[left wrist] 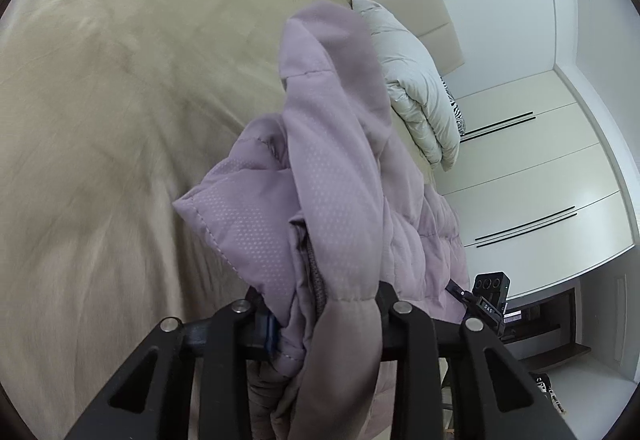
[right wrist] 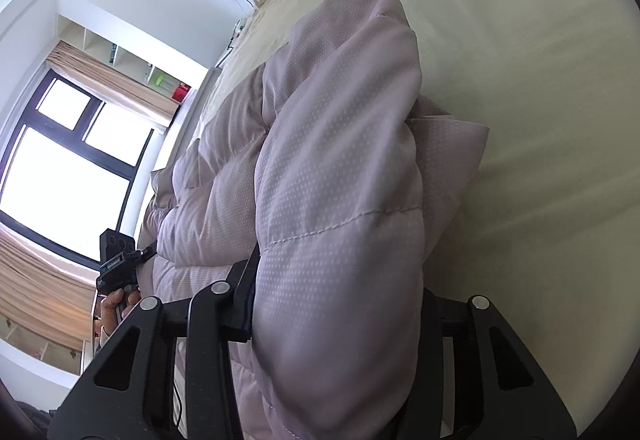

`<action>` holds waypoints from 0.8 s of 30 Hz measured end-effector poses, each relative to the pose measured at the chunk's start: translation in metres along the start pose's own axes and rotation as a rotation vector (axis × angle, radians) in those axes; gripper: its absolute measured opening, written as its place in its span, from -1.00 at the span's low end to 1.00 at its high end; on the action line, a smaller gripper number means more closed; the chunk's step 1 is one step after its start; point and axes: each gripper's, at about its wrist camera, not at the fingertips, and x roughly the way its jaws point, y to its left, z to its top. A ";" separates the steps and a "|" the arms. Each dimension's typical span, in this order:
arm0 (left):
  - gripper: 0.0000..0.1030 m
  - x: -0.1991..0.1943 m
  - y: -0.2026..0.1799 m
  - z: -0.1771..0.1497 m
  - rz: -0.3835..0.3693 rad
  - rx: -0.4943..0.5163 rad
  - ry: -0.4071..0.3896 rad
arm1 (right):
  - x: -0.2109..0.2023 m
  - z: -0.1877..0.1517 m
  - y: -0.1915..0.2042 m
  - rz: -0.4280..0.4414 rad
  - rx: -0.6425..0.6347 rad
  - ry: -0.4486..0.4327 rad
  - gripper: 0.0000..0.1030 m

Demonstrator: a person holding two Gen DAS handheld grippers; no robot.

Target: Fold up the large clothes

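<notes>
Jacket (left wrist: 340, 176) fabric, lilac and quilted, fills both your grippers; your left gripper (left wrist: 326, 316) pinches a bunched edge, your right gripper (right wrist: 336, 304) clamps a thick puffy fold, held over the beige bed (left wrist: 120, 100); white pillow (left wrist: 416, 88) lies behind.

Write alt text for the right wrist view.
The right gripper is shut on a puffy lilac quilted jacket, which bulges up over a beige bed. At left, the left gripper stands before a bright window.
</notes>
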 end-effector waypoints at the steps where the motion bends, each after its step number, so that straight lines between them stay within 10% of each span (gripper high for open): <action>1: -0.35 -0.009 -0.002 -0.010 -0.005 0.001 -0.002 | -0.007 -0.008 0.007 0.007 -0.006 -0.002 -0.24; 11: -0.35 -0.087 -0.012 -0.103 -0.019 0.003 -0.004 | -0.045 -0.120 0.049 0.101 0.029 0.027 -0.25; 20: -0.16 -0.055 0.054 -0.092 -0.014 -0.140 0.012 | -0.005 -0.137 0.031 0.089 0.149 0.039 -0.21; 24: 0.07 -0.048 0.077 -0.095 -0.042 -0.189 0.010 | 0.019 -0.143 0.007 0.095 0.249 0.029 0.17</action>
